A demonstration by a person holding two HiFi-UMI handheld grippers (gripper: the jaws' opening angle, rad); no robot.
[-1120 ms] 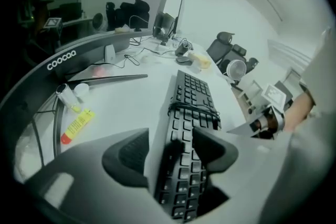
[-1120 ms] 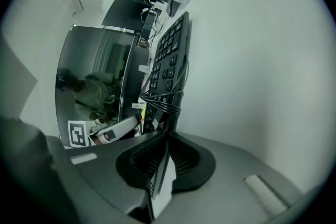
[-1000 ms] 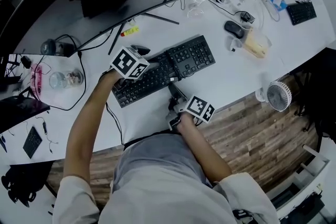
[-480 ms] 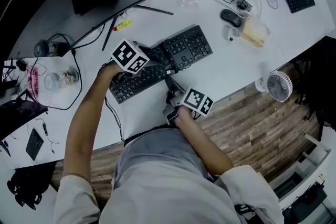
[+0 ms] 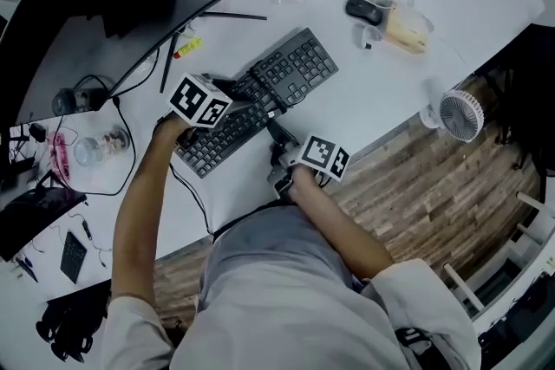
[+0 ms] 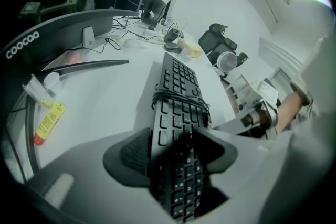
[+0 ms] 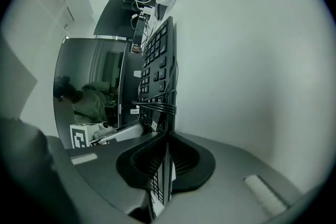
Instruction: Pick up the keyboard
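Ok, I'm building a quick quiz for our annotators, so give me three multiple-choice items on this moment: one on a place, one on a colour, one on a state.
1. Where does the small white fan stand?
A. on a shelf
B. at the desk's edge, on the person's right
C. in the person's lap

2. What colour is the keyboard?
A. white
B. black
C. red

3. How do the left gripper's jaws stand?
A. wide apart with nothing between them
B. shut on a mouse
C. shut on the keyboard

Answers:
1 B: the head view shows the fan at the white desk's rim.
2 B: its keys and frame are black in every view.
3 C: in the left gripper view the pads clamp the keyboard from both sides.
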